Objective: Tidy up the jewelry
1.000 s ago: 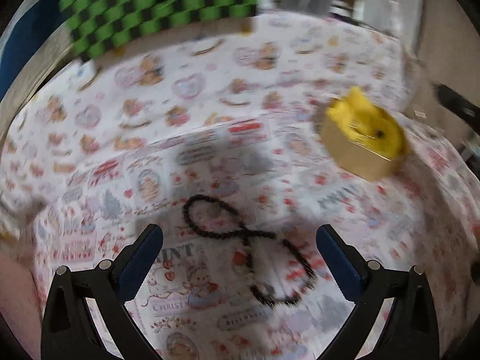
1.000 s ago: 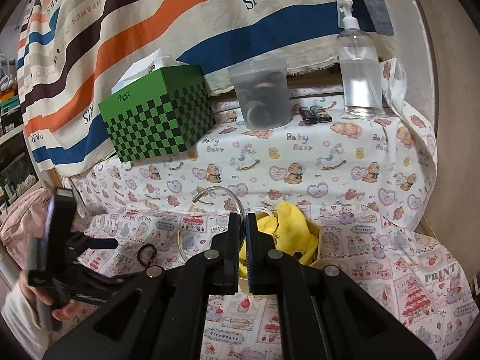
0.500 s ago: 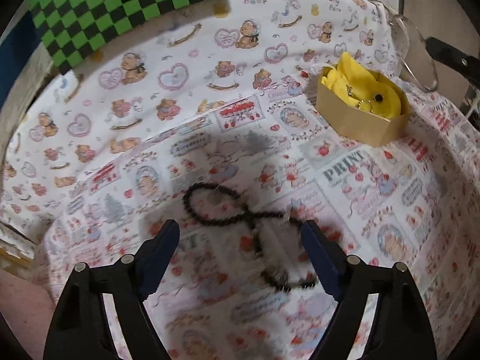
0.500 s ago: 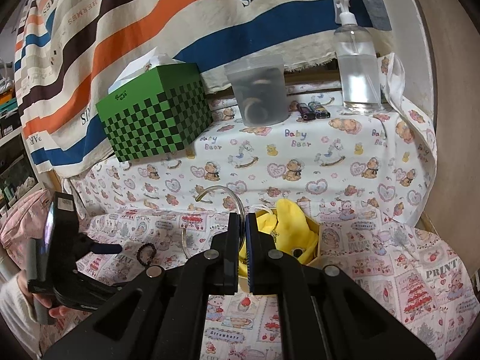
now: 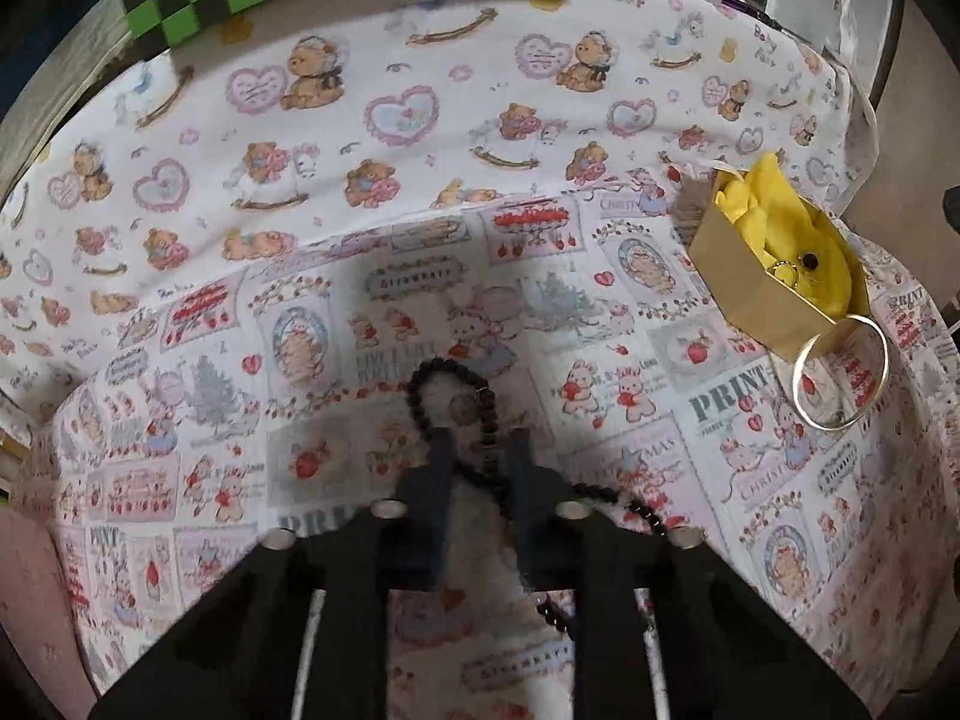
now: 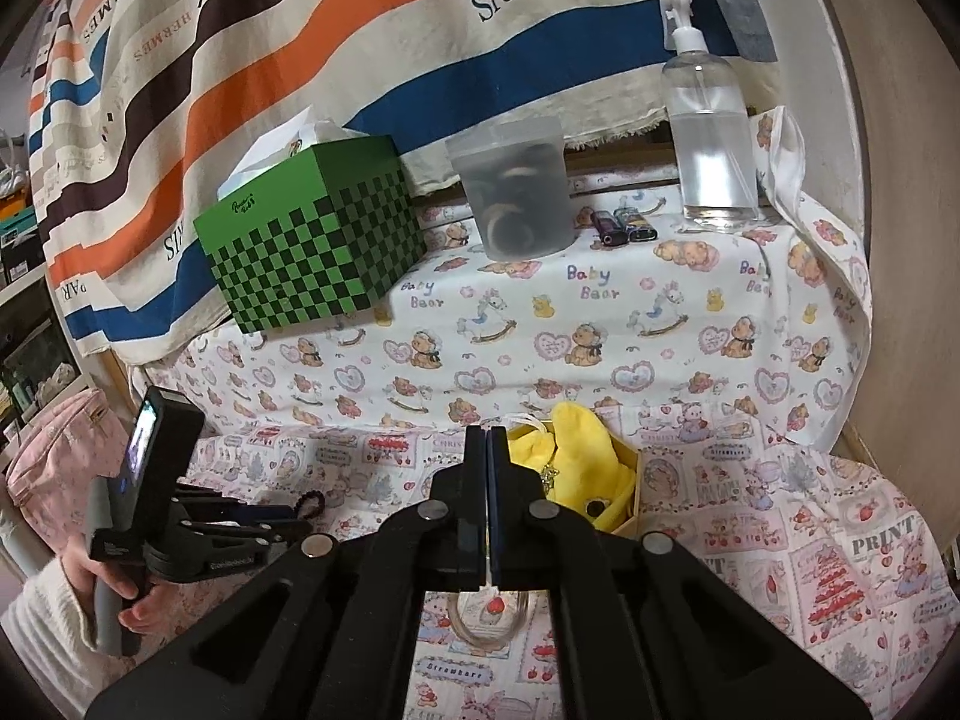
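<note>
The left gripper (image 5: 477, 441) had its fingers pinched narrow on the black beaded necklace (image 5: 451, 375), lying on the printed table cloth (image 5: 600, 396); its trailing loop could snag. At 2 o'clock sat the yellow-lined cardboard box (image 5: 759, 294). The right gripper (image 6: 487, 438) clamped the clear bangle (image 6: 492, 615).

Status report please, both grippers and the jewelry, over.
Left gripper closing around black bead necklace on the cloth. Right gripper shut, clear bangle beside gold box. Nothing in the way.
</note>
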A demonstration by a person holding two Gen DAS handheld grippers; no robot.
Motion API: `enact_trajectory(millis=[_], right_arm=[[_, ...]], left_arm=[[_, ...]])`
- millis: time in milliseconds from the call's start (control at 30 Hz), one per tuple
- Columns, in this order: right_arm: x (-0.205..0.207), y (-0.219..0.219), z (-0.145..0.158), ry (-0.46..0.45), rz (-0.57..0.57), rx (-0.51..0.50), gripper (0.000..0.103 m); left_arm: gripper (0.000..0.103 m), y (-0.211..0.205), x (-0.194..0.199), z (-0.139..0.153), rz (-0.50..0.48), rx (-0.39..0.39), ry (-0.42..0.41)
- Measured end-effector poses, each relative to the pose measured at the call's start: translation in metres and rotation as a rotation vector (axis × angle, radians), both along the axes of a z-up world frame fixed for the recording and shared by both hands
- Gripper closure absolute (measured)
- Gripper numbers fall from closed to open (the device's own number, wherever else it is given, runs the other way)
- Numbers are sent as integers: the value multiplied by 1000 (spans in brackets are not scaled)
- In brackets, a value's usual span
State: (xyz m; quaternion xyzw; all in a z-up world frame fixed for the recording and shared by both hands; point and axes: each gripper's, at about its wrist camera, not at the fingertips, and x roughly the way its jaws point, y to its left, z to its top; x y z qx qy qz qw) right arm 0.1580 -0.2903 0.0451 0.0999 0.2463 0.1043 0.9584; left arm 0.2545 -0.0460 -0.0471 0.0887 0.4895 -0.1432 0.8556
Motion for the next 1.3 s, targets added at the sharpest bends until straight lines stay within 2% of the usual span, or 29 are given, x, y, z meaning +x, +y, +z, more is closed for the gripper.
enact_trajectory(millis=[100,233,367,600,700,800,867,900,933,1100,1300], right_arm=[[2,0,-3,20,-5,-4,103],[6,-1,-7,45,-8,-2,103],[9,-2,-7,53,-16,-6,102],[10,-8,-6,70,-51,-5,102],[15,-12,-8,123,-70,-23,101],[23,-12,-17,254,-40,-85,92],[24,-9,-20,303,16,-104,76],[25,-5,-24,333,55,-121,57],[26,0,-28,368,97,-136,49],[36,10,-51,474,138,-127,49],[45,21,-72,521,131,-173,49]], left_arm=[[97,5,-8,4,4,-6,1],[97,13,-23,11,24,-15,-14],[97,21,-38,39,37,-54,-67],[100,22,-64,130,61,-137,-288],[100,17,-80,173,63,-130,-412],[100,15,-89,206,64,-149,-473],[101,12,-92,216,60,-153,-478],[101,10,-94,218,56,-147,-481],[101,6,-95,217,54,-126,-486],[100,-8,-94,180,48,-10,-437],[100,-5,-82,128,48,19,-355]])
